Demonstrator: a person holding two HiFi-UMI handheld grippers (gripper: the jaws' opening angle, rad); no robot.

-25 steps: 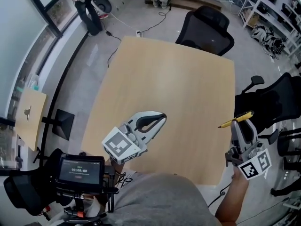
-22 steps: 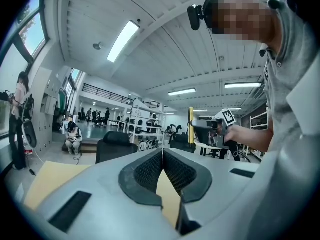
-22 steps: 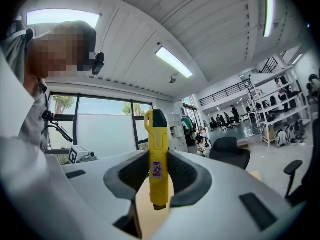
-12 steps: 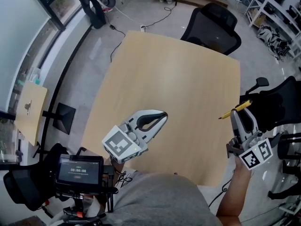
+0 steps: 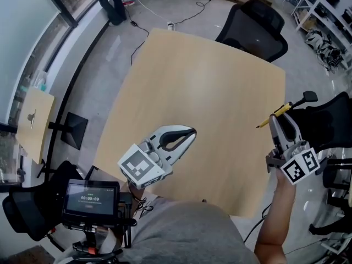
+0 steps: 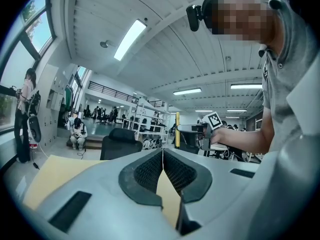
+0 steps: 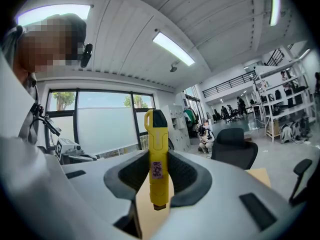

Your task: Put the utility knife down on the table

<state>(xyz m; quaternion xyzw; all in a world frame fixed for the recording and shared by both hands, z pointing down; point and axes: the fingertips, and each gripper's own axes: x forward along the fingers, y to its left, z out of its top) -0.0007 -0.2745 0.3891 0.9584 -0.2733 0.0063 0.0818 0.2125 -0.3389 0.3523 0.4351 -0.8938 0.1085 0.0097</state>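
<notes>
Over table point(image 5: 209, 81) edge, right tongs point(image 5: 280, 126) clamp utility knife point(image 5: 279, 112).

small screen point(image 5: 91, 199) timer, apparently 00:00:09, sticker point(image 7: 157, 169) on utility knife point(image 7: 156, 136) unreadable

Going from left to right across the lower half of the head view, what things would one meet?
A screen showing a timer → left gripper, shut → bare table → utility knife held in the right gripper.
</notes>
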